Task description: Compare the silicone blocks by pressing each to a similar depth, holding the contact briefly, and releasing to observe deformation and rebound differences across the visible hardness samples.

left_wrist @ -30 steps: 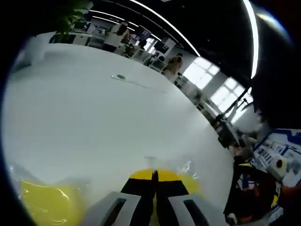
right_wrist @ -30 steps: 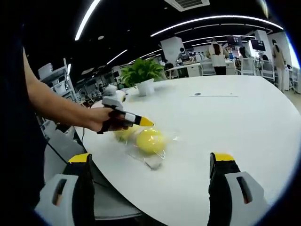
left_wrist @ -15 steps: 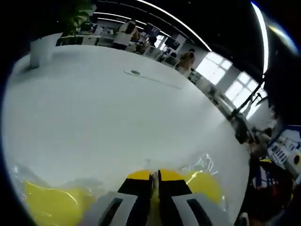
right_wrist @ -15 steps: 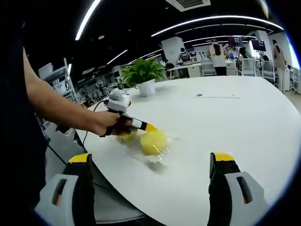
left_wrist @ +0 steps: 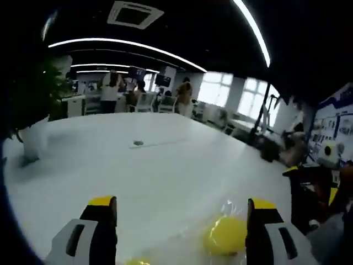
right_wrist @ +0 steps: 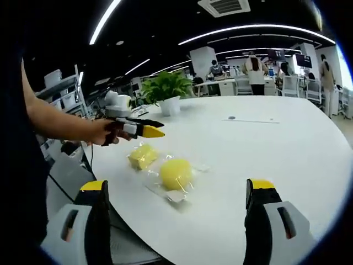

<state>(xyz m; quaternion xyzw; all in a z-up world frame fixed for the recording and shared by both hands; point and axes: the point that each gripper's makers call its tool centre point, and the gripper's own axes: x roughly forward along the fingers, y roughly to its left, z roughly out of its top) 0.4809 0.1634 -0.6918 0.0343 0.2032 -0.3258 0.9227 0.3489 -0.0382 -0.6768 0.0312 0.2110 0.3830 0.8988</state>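
Second yellow block (left_wrist: 138, 261) cut by left gripper view's bottom edge; far people blurred

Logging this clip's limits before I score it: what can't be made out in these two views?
- Square yellow block, left gripper view: cut off by the bottom edge.
- Round yellow block, left gripper view: blurred; no dent readable.
- Small mark on the table, right gripper view: too small to identify.
- Left gripper, right gripper view: side-on, so its jaw gap is unclear there.
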